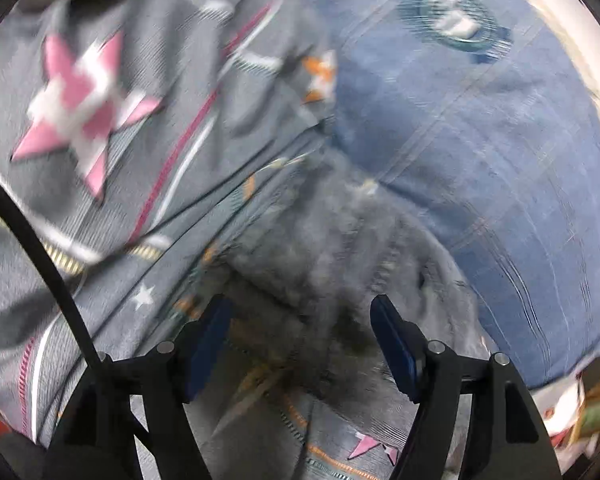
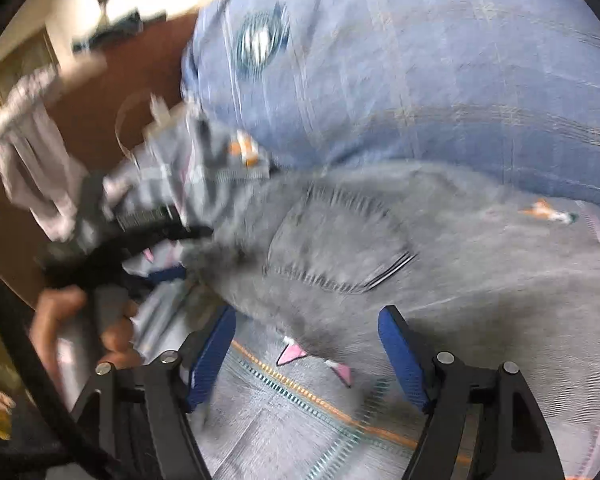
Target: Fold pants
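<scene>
Grey, soft-napped pants point(image 2: 340, 240) lie spread on a bed, over a grey bedsheet printed with pink stars point(image 1: 100, 128) and against a large blue checked pillow point(image 1: 480, 140) on the far side. Both views are smeared by motion, so fine detail is uncertain.

The right claw point(image 2: 306, 350) stands wide open with nothing between its blue pads, low over the near edge of the pants; a stitched back pocket point(image 2: 336, 236) lies just ahead of it, toward the far side. The garment's long axis appears to run left to right across this view, with its bulk extending to the right.

The left claw point(image 1: 300, 340) is likewise spread wide and holds nothing, with a bunched part of the pants point(image 1: 340, 248) directly ahead of it and reaching down between its fingers. In the right wrist view the left claw point(image 2: 164, 252), gripped by a bare hand point(image 2: 84, 328), sits at the left end of the garment.

Judged from this, each claw is close to its own end, the left one nearer the bunched cloth.
</scene>
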{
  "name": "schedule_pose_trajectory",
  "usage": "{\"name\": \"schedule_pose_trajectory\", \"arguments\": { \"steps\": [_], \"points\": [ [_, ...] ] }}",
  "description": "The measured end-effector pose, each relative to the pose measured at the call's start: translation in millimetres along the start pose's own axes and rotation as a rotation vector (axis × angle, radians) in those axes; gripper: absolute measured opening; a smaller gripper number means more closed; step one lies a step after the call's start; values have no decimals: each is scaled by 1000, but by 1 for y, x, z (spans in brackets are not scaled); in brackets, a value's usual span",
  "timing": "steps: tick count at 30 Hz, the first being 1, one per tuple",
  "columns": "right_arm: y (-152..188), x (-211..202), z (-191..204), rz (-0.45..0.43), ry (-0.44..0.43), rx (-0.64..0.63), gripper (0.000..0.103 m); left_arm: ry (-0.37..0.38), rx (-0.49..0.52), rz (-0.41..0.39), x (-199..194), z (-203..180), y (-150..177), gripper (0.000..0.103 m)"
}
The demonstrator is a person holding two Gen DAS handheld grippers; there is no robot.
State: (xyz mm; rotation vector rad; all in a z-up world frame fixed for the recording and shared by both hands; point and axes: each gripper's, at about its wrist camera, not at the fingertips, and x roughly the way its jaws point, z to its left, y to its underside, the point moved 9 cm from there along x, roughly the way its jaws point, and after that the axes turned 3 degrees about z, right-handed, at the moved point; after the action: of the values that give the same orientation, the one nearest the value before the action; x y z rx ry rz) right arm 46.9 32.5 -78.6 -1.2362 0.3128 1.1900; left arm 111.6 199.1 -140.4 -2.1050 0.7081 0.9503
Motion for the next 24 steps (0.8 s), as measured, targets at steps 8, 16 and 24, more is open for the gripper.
{"name": "schedule_pose_trajectory", "arguments": {
  "steps": [8,16,24],
  "points": [
    [-7,-115,-146,-222,-30,415,77,109,370,-169,-32,-98,48,73],
    [15,-195,-266,-362,38,699,77,150,842,-122,-18,-227,178,85],
    [48,-228,-331,-405,93,907,77,100,1153,-54,8,-302,287,85]
  ]
}}
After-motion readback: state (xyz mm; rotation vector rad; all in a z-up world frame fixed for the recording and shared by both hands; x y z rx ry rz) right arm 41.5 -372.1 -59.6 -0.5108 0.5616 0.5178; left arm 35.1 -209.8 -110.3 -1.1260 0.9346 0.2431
